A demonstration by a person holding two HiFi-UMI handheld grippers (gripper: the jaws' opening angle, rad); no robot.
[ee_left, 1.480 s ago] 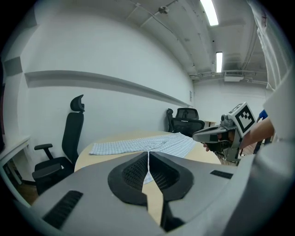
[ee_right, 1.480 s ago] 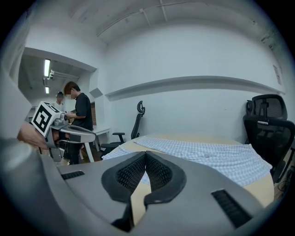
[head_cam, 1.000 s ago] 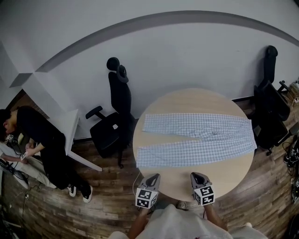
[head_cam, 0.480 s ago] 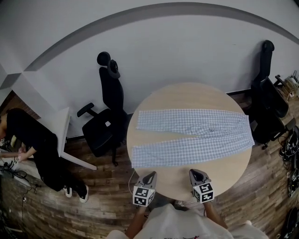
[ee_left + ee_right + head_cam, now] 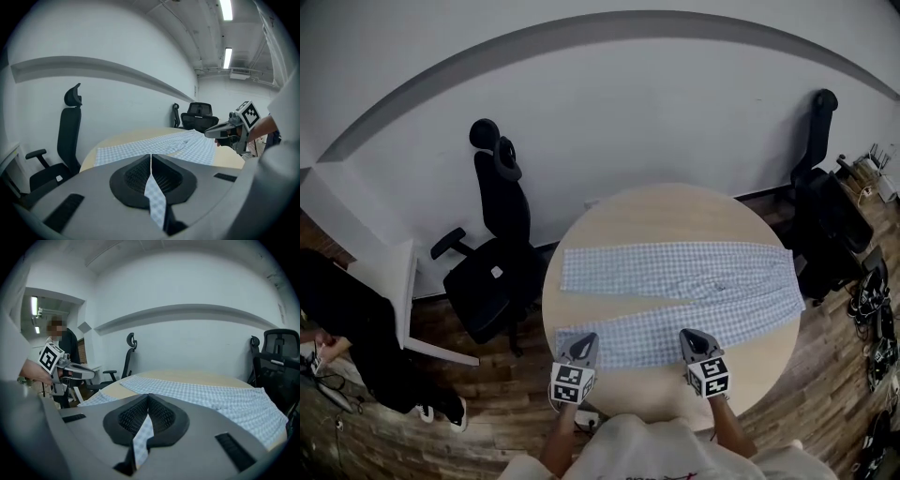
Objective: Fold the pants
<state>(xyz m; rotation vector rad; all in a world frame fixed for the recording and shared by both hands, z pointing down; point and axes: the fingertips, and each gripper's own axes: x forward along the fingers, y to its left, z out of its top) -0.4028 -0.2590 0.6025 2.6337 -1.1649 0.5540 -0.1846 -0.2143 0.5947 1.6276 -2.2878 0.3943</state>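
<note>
Change, room: since a second ago my head view has swung, so the black office chair (image 5: 492,272) at 9 o'clock and the person in black (image 5: 347,319) have slid toward the frame's left edge.
Change, grippers: both then hung over bare wood at 6 o'clock, short of the cloth. Now the left gripper (image 5: 581,339) and the right gripper (image 5: 690,336) have their tips on the near edge of the pants (image 5: 675,272).
Table: the round wooden table (image 5: 666,211) carries the pants across its middle, with bare wood at 12 and 6 o'clock.
Pants: pale blue-and-white check, lying flat, waist toward 3 o'clock, the two legs running toward 9 o'clock in a narrow V (a thin wedge of wood shows between them).
Near leg: the one on my 6 o'clock side, where both grippers sit well apart along its edge.
Left fingers: closed together with a strip of checked cloth pinched between them, as I see in the left gripper view (image 5: 151,161).
Right fingers: likewise clamped on a fold of the check in the right gripper view (image 5: 148,401).
</note>
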